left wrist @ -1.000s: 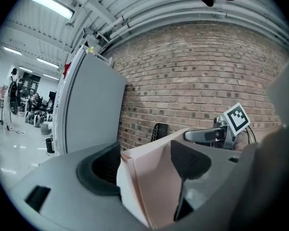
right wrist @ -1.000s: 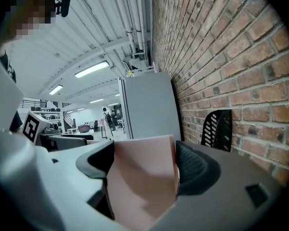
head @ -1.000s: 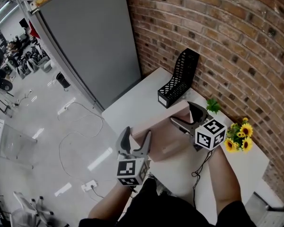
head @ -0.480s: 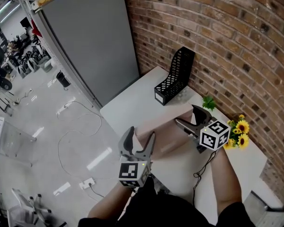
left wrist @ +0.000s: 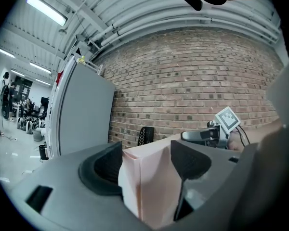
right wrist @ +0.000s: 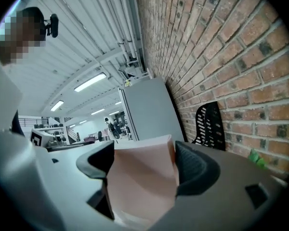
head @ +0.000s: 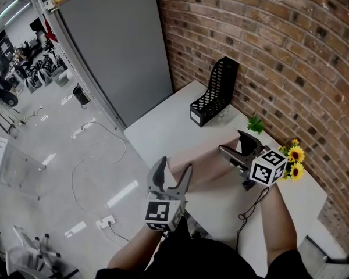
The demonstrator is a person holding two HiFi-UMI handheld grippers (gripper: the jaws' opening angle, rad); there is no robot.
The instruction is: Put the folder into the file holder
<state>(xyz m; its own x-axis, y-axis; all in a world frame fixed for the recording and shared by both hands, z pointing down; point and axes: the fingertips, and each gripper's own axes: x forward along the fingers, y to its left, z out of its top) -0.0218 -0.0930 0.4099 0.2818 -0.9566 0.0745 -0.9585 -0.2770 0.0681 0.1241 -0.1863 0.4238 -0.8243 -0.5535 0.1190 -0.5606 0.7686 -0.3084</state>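
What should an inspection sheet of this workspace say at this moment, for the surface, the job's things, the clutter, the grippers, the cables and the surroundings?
Surface: white table, set against the brick wall.
Job's things: pink folder held between the two grippers at the near end; black mesh file holder upright at the far end, apart from the folder.
Clutter: sunflowers and small green plant, both by the wall.
Grippers: left gripper and right gripper each closed on the folder.
Cables: black cable hangs from the right gripper; white cable loops on the floor.
Surroundings: grey cabinet beside the table; open hall beyond.
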